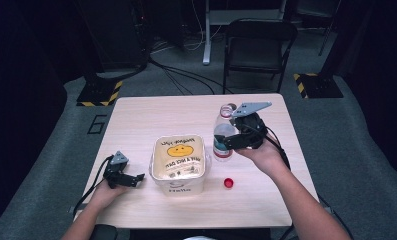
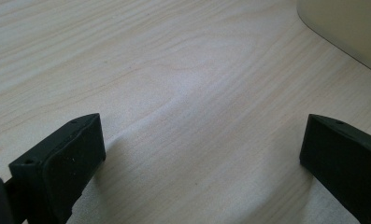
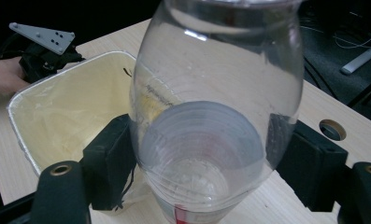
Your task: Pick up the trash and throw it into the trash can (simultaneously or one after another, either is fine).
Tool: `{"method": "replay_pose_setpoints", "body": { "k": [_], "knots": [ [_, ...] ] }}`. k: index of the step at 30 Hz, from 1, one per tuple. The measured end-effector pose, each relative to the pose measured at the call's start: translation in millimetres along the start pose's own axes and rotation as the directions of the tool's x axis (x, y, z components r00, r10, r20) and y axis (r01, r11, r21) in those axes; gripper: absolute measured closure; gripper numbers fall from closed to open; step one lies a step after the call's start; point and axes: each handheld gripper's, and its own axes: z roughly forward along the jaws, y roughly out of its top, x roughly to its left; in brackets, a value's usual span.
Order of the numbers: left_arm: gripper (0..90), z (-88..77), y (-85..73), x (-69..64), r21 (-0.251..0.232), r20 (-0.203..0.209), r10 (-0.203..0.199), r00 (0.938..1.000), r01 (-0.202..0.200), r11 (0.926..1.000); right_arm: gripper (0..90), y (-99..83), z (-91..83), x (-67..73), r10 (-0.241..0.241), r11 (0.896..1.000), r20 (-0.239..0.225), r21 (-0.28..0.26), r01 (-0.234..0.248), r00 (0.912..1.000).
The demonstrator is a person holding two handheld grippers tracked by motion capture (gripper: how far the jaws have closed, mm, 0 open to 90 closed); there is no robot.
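Note:
A clear plastic bottle (image 1: pixel 223 131) with no cap stands upright just right of the cream bin (image 1: pixel 178 189). My right gripper (image 1: pixel 227 143) is shut on its lower body, above the red-and-white label. In the right gripper view both pads (image 3: pixel 110 158) press the bottle (image 3: pixel 211 93) from either side. A small red cap (image 1: pixel 229 182) lies on the table in front of the bottle. My left gripper (image 1: pixel 138 177) rests low on the table left of the bin, open, with bare wood between its fingers (image 2: pixel 66 158).
The bin (image 3: pixel 71 107) is lined with a yellow bag bearing a smiley face. A corner of the bin (image 2: pixel 346 28) shows in the left gripper view. A folding chair (image 1: pixel 258 45) and cables lie beyond the table's far edge.

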Motion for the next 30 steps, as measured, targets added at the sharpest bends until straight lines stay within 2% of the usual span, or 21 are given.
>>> {"method": "replay_pose_setpoints", "body": {
  "k": [9,22,30],
  "knots": [
    [0.0,0.0,0.0,0.1,0.000,0.000,0.001,1.0000,-0.001,1.0000,24.8,9.2,-6.8,-0.1,-0.012,1.000,-0.002,-0.007,0.012,0.9999],
    [0.0,0.0,0.0,0.1,0.001,0.000,0.001,1.0000,-0.001,1.0000,24.9,30.7,-23.3,3.4,-0.026,0.999,-0.004,-0.044,0.026,0.9997],
    [0.0,0.0,0.0,0.0,0.000,0.000,0.001,1.0000,-0.001,1.0000,24.8,47.1,-29.0,10.6,-0.048,0.997,-0.028,-0.067,0.046,0.9985]
  ]
}}
